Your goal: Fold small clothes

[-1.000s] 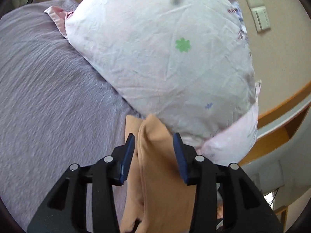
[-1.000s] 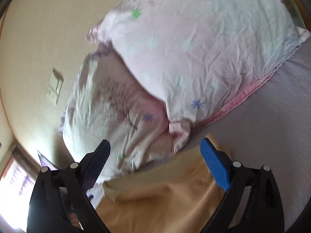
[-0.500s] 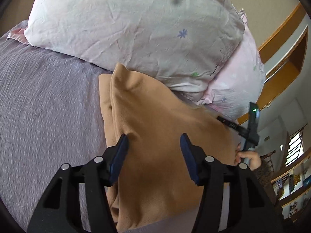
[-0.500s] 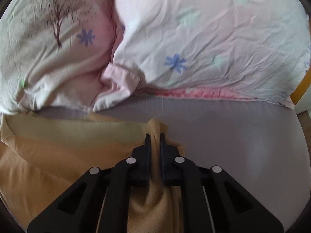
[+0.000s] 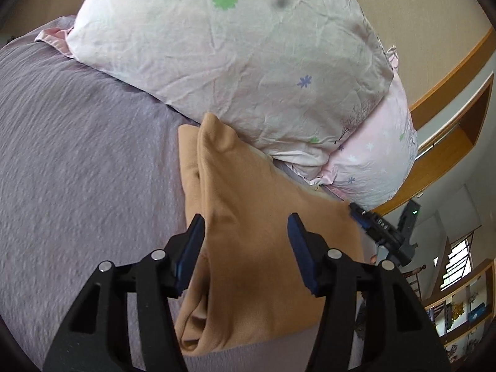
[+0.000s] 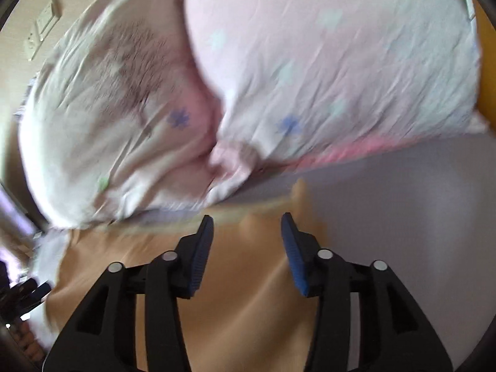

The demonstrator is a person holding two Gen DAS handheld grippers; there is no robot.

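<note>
A tan garment (image 5: 254,241) lies folded on the purple bedspread (image 5: 77,170), its far corner touching the pillows. My left gripper (image 5: 245,232) is open above its left part, holding nothing. The other gripper (image 5: 381,232) shows at the garment's far right edge. In the right wrist view, which is blurred, my right gripper (image 6: 246,229) is open over the garment (image 6: 241,303), its fingers apart and empty.
Two pale floral pillows (image 5: 248,52) lie against the wall beyond the garment, also in the right wrist view (image 6: 310,62). A wooden ledge (image 5: 446,155) and shelves (image 5: 465,310) are to the right. A wall switch plate (image 6: 42,28) is at upper left.
My right gripper was shut on the garment's corner half a second ago; it has let go and opened. My left gripper stayed open and drew back slightly.
</note>
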